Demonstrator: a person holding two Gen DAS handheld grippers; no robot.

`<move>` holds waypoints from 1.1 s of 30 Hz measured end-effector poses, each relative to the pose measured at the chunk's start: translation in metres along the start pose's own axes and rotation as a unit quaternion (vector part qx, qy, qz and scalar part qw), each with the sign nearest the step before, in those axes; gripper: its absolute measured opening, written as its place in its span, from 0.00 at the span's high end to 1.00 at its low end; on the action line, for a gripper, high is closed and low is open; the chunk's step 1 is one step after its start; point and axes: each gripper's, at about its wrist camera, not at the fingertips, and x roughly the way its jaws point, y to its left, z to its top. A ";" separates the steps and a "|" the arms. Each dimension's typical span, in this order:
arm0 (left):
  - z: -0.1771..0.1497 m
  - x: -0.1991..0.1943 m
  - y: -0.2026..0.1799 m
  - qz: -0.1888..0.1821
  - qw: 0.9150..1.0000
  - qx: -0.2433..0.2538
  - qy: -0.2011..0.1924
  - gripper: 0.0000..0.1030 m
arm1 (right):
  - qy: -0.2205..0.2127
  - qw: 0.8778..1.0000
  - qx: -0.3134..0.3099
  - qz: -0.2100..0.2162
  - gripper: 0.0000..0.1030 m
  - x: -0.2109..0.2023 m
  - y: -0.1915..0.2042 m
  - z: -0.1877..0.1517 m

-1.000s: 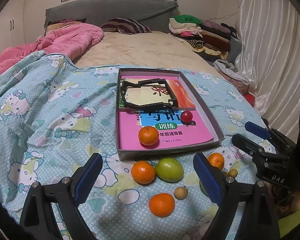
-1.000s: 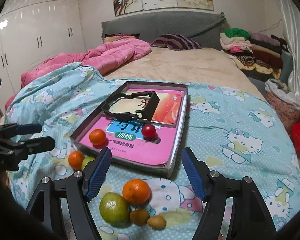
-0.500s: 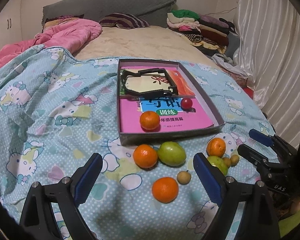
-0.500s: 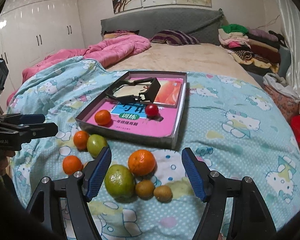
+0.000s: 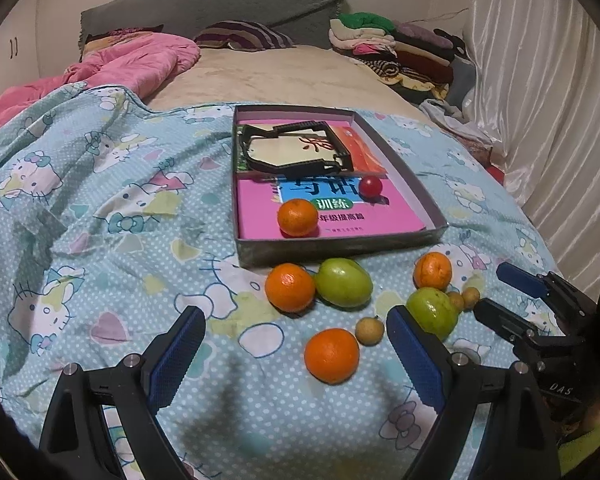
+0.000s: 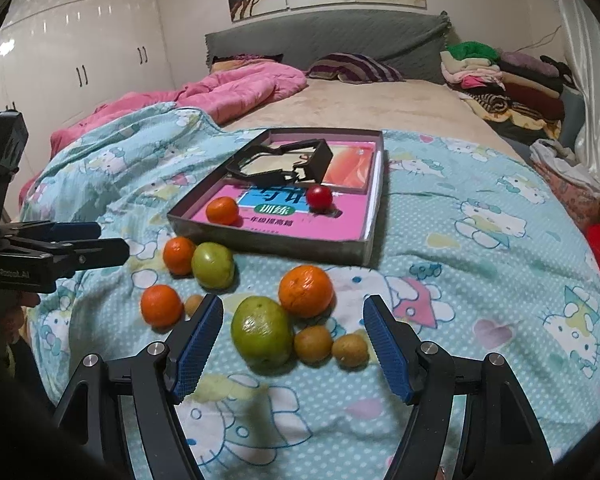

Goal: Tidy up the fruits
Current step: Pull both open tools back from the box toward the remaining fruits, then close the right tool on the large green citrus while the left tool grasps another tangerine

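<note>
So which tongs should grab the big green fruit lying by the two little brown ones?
Probably the right tongs: they're open with that green fruit between the tips. The left tongs face an orange.

sheet (image 6: pixel 480 280): pale blue, white dots, cartoon cats
oranges (image 6: pixel 306 291): orange
big fruits (image 6: pixel 262 334): green
small fruits (image 6: pixel 313 344): tan-brown
tomato (image 6: pixel 319 197): red
box (image 6: pixel 268 242): grey
book (image 5: pixel 380 220): pink, blue title panel
quilt (image 6: pixel 240 88): pink
pillow (image 6: pixel 356 67): purple stripes
fingers (image 6: pixel 196 340): blue pads, black frame

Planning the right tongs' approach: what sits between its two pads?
Right wrist view: a green fruit and two small brown fruits on the blanket, none touched; right tongs open.
</note>
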 end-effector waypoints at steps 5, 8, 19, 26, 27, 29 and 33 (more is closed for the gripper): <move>-0.005 0.001 -0.007 -0.004 1.000 0.010 0.005 0.11 | 0.009 1.000 -0.012 -0.001 0.28 0.002 0.008 -0.007; -0.007 0.001 -0.009 -0.006 1.000 0.013 0.006 0.11 | 0.015 1.000 -0.020 0.000 0.28 0.005 0.014 -0.011; -0.023 0.009 -0.011 -0.007 0.999 0.032 0.030 0.11 | 0.027 0.998 -0.046 0.016 0.28 0.013 0.027 -0.019; -0.031 0.019 -0.012 -0.004 0.998 0.039 0.042 0.11 | 0.046 0.997 -0.056 0.020 0.40 0.026 0.026 -0.018; -0.032 0.020 -0.013 -0.005 0.998 0.041 0.042 0.14 | 0.049 0.997 -0.059 0.021 0.42 0.027 0.026 -0.017; -0.033 0.021 -0.015 -0.008 0.998 0.044 0.043 0.17 | 0.055 0.996 -0.068 0.021 0.43 0.031 0.027 -0.016; -0.034 0.024 -0.016 -0.018 0.998 0.047 0.044 0.23 | 0.067 0.994 -0.088 0.016 0.49 0.040 0.030 -0.012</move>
